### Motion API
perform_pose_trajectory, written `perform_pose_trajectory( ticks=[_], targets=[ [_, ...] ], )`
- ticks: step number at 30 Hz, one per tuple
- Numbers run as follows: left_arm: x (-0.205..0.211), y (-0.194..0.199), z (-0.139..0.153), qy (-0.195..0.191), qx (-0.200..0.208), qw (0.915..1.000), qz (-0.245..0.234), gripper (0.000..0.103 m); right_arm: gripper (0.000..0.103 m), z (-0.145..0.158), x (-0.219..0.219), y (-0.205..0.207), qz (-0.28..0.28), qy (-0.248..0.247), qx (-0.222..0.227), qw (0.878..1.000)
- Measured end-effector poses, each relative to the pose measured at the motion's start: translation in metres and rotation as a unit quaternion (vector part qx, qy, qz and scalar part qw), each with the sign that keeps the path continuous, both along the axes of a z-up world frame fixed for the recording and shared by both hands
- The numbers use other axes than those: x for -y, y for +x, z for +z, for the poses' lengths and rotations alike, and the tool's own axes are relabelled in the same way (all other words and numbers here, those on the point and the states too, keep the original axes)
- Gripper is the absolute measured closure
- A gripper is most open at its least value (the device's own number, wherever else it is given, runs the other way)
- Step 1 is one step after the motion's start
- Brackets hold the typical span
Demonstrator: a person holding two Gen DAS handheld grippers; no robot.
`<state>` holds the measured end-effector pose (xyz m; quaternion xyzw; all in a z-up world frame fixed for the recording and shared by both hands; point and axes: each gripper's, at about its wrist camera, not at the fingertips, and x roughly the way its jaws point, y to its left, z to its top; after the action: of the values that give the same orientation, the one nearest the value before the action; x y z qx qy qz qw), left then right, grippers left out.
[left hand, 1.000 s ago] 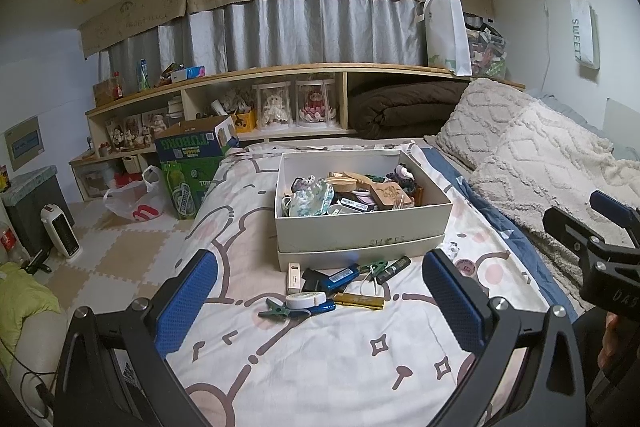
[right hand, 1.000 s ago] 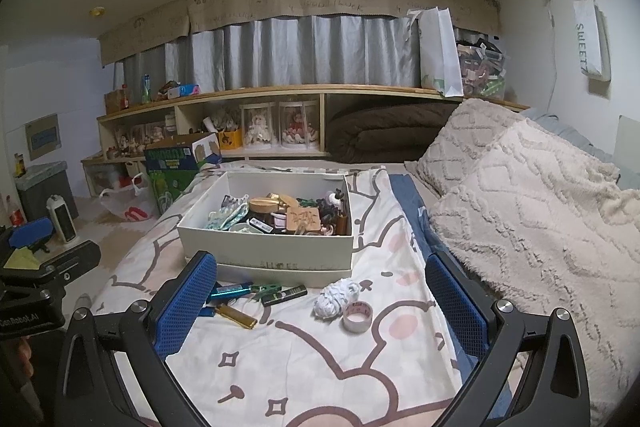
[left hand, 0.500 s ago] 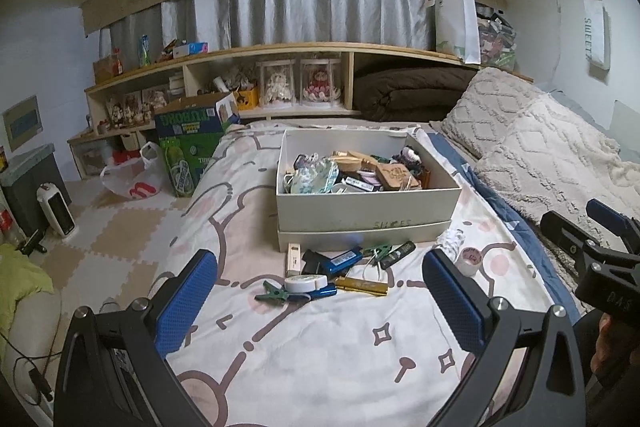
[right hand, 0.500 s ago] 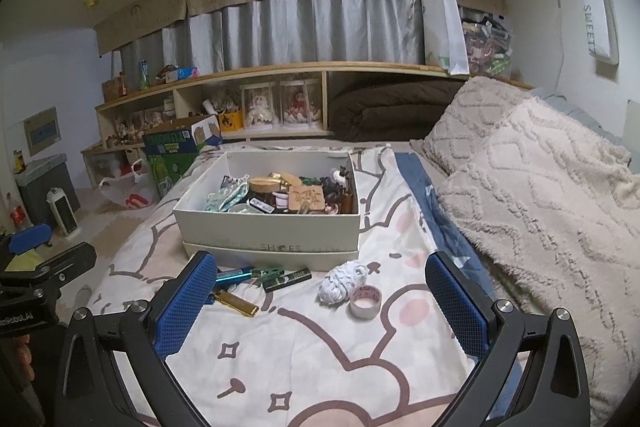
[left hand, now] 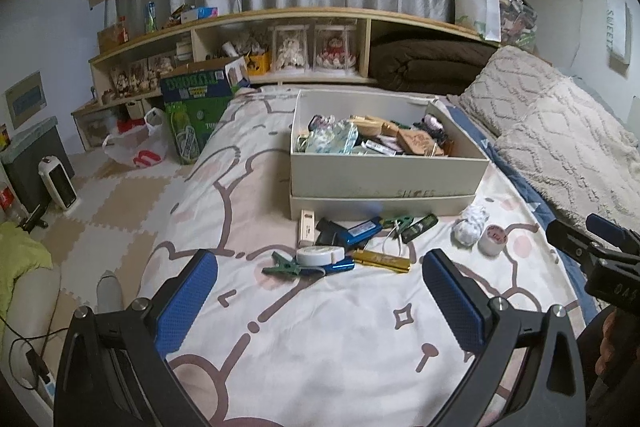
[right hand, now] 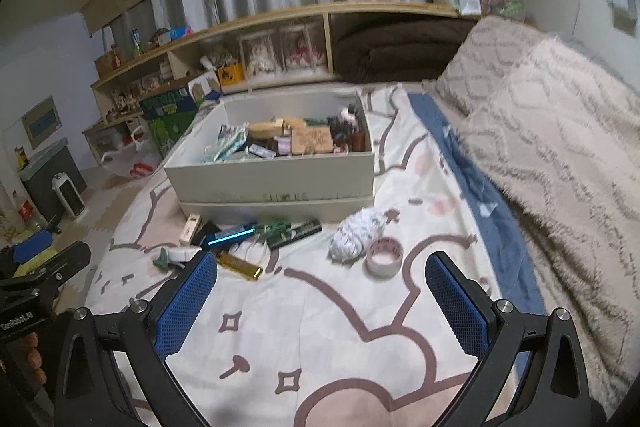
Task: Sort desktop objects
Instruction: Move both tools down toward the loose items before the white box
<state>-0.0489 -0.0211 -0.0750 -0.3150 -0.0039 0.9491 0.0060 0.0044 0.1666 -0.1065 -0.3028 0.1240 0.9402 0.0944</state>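
A white shoe box (left hand: pixel 384 169) (right hand: pixel 276 179) full of small items sits on the patterned bed sheet. In front of it lie a white tape dispenser (left hand: pixel 321 254), a green clip (left hand: pixel 282 268), a blue case (left hand: pixel 362 228) (right hand: pixel 228 237), a gold bar (left hand: pixel 382 261) (right hand: pixel 239 265), a dark tube (left hand: pixel 419 227) (right hand: pixel 296 229), a white crumpled bundle (left hand: pixel 468 229) (right hand: pixel 354 233) and a tape roll (left hand: pixel 493 239) (right hand: pixel 384 257). My left gripper (left hand: pixel 320 303) hangs open above the sheet, short of the pile. My right gripper (right hand: pixel 320 303) is open too, nearest the tape roll. Both hold nothing.
Cream knitted pillows (right hand: pixel 560 147) line the right side. A shelf (left hand: pixel 280 39) with dolls and a brown blanket runs behind the bed. On the floor to the left stand a green carton (left hand: pixel 196 107), a plastic bag (left hand: pixel 134 147) and a small heater (left hand: pixel 58 183).
Both grippers have moved forward and tipped down toward the pile in front of the box, which now looks larger. The right view has swung left. Both stay open and empty.
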Motion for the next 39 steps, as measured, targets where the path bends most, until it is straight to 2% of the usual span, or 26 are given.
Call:
perform_pose_trajectory(
  ticks=[10, 21, 32, 39],
  targets=[
    [0.016, -0.022, -0.022, 0.004, 0.033, 0.9993, 0.02, 0.0, 0.0, -0.02, -0.015, -0.033, 0.021, -0.054, 0.048, 0.997],
    [0.026, -0.041, -0.041, -0.002, 0.056, 0.9981, 0.027, 0.0, 0.0, -0.044, -0.05, -0.068, 0.013, -0.105, 0.101, 0.989],
    [0.031, -0.052, -0.058, -0.002, 0.08, 0.9965, 0.024, 0.0, 0.0, -0.065, -0.098, -0.105, -0.04, -0.113, 0.138, 0.983],
    [0.038, -0.064, -0.067, 0.006, 0.094, 0.9952, 0.024, 0.0, 0.0, -0.092, -0.127, -0.117, -0.078, -0.109, 0.198, 0.971]
  ],
)
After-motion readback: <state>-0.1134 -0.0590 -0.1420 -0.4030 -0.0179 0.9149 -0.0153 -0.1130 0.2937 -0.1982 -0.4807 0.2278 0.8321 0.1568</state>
